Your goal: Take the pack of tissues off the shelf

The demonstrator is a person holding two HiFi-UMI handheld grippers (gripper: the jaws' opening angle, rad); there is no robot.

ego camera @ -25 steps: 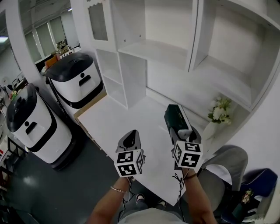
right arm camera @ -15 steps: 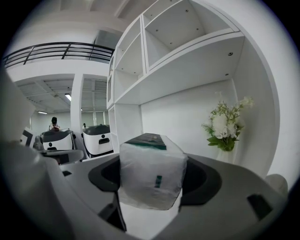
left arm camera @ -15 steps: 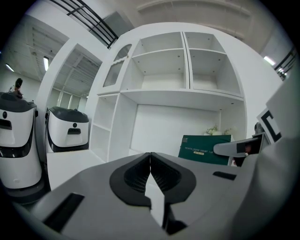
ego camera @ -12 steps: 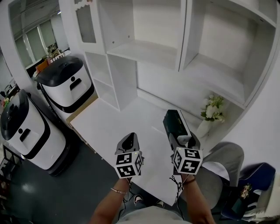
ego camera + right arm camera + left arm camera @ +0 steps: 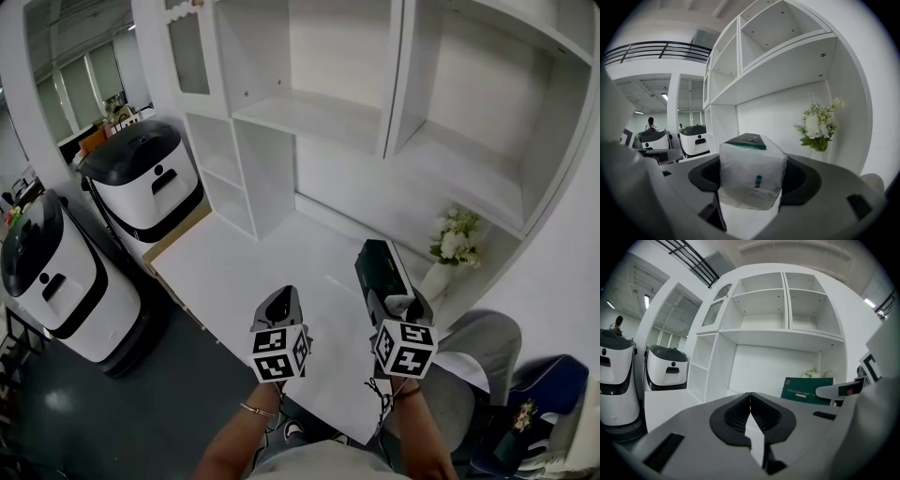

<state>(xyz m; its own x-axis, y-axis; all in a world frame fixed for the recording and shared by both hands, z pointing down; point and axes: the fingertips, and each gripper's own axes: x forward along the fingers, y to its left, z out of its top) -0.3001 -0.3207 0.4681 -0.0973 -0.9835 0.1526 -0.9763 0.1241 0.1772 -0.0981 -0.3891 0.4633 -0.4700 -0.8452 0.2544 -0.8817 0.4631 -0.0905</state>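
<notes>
Over the white bench, the right gripper clamps the pack of tissues; at its 9 o'clock, the left gripper is closed, empty.

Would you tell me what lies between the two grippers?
Only bare white table, in the head view, between the left gripper and the right gripper.

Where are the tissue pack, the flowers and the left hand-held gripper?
tissue pack (image 5: 751, 176), right gripper view, its white wrapped end.
flowers (image 5: 812, 125), right gripper view, a white bloom.
left hand-held gripper (image 5: 750, 395), left gripper view, where its shut jaws meet.
</notes>
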